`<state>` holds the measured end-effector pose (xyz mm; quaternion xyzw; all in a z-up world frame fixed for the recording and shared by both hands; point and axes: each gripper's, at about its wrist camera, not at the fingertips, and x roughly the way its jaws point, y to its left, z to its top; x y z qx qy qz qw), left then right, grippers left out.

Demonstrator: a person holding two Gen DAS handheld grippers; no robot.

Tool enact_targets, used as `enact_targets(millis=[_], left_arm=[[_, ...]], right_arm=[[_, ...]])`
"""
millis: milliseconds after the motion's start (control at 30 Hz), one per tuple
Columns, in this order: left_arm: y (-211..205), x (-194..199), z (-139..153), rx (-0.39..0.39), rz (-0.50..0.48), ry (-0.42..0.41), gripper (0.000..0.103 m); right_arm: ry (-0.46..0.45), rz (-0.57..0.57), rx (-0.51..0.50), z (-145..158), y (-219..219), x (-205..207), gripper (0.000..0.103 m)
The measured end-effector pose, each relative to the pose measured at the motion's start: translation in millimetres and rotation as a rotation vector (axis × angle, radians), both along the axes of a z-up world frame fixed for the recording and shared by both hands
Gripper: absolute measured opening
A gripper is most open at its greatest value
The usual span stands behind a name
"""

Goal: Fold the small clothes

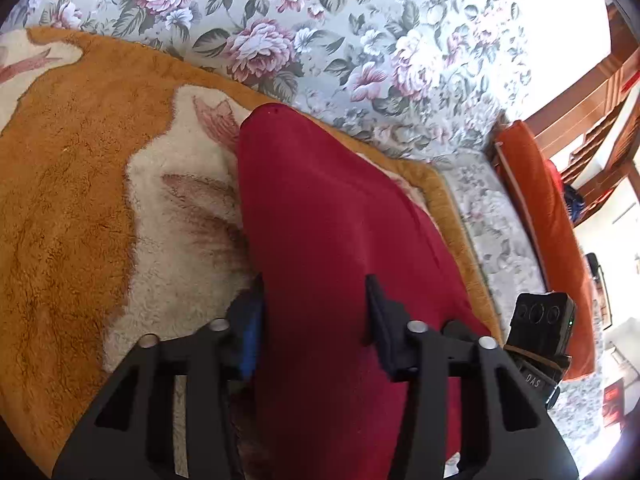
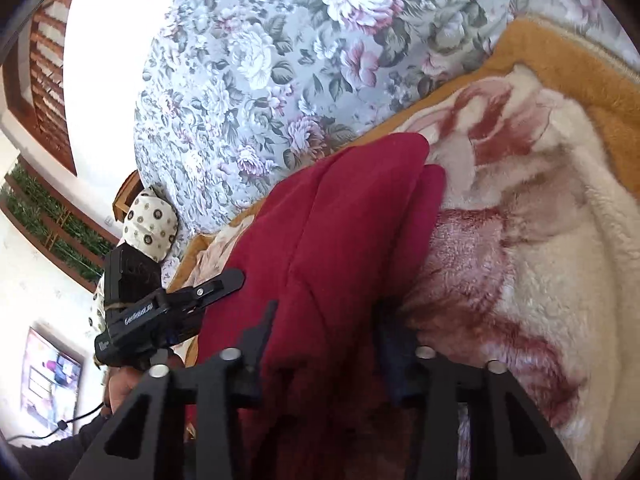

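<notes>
1. Cloth (image 1: 328,248), one dark red piece, lies on a fleece blanket (image 1: 72,208) with its long axis running away from both cameras toward a floral sheet (image 1: 360,40).
2. In the left wrist view the far end of the cloth narrows to a rounded tip that points up and slightly left, stopping just short of the blanket's far edge.
3. In the right wrist view the same cloth (image 2: 340,240) shows two rounded layers at its far end, one lying over the other, both pointing up and right.
4. Left gripper (image 1: 316,296): its two fingers stand apart on either side of the cloth, with the fabric filling the gap between them; whether they pinch it I cannot tell.
5. Right gripper (image 2: 326,320): jaws likewise spread, red fabric bunched between them and hiding part of the right finger; grip cannot be told.
6. Counted: one cloth, one blanket in orange and cream with pink flower print, one floral sheet, two grippers.
7. An orange cushion (image 1: 548,216) lies at the right in the left wrist view, well apart from the cloth.
</notes>
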<state>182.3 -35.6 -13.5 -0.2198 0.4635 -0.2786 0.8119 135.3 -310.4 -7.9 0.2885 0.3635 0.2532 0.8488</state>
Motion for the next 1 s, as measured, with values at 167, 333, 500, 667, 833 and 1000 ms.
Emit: enact_targets(millis=[167,333,500,667,833,1000], left_arm=[[15.8,-8.7,33.9,0.035,0.015,-0.112,0.037],[64.7,11.2,65.5,0.066,0.069,-0.15,0.038],[83.1,47.0,25.7,0.224,0.121,0.002,0.049],[87.8,31.9,25.1,0.235,0.135,-0.044,0.058],[84.8,-17.0,50.7,0.31,0.197,-0.169,0.058],[65.9,-71.6,72.0,0.265,0.172,-0.332,0.058]], right_arm=[[-0.06,0.007,-0.016,33.5,13.4,-3.0,0.034],[-0.099,0.062,0.02,51.0,54.6,25.4,0.033],[0.002,0.046,-0.042,21.6,93.9,67.5,0.042],[0.124,-0.019,-0.022,7.5,87.6,66.7,0.048],[-0.011,-0.024,-0.229,50.0,100.0,12.4,0.048],[-0.251,0.062,-0.563,77.5,165.3,-46.6,0.048]])
